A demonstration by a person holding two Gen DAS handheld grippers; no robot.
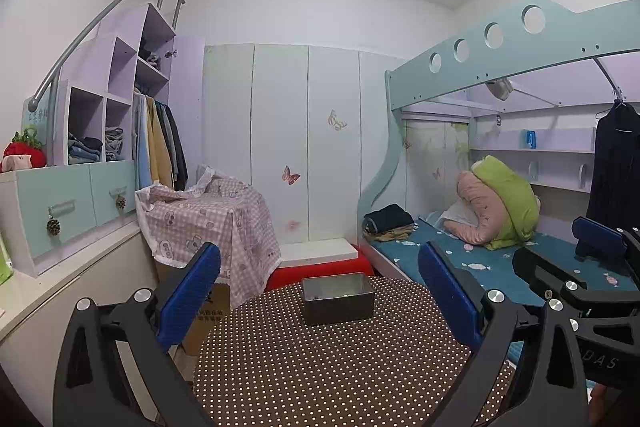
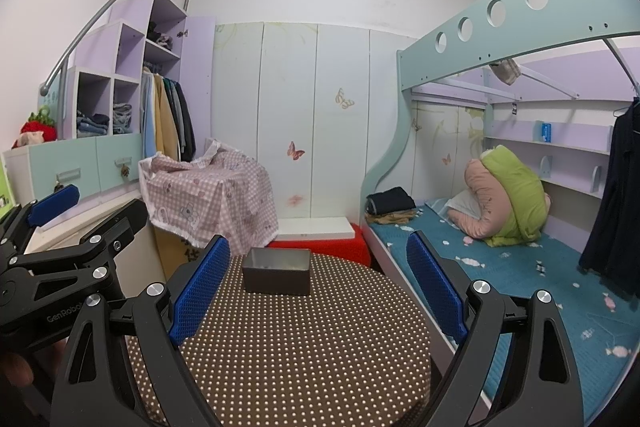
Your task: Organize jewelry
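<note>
A small grey metal box [image 1: 338, 299] stands open on the far part of a round brown table with white dots [image 1: 340, 367]. A few small items lie inside it, too small to identify. My left gripper [image 1: 320, 291] is open and empty, held above the table's near side, its blue pads either side of the box in view. My right gripper [image 2: 318, 287] is open and empty too, with the box [image 2: 277, 271] ahead and a little left over the table [image 2: 288, 347]. Each gripper shows at the edge of the other's view.
A cardboard box under a pink checked cloth [image 1: 208, 219] stands left of the table. A red stool with a white top [image 1: 320, 263] is behind it. A bunk bed with blue sheet [image 2: 520, 267] runs along the right. Cabinets and hanging clothes [image 1: 160, 143] are at left.
</note>
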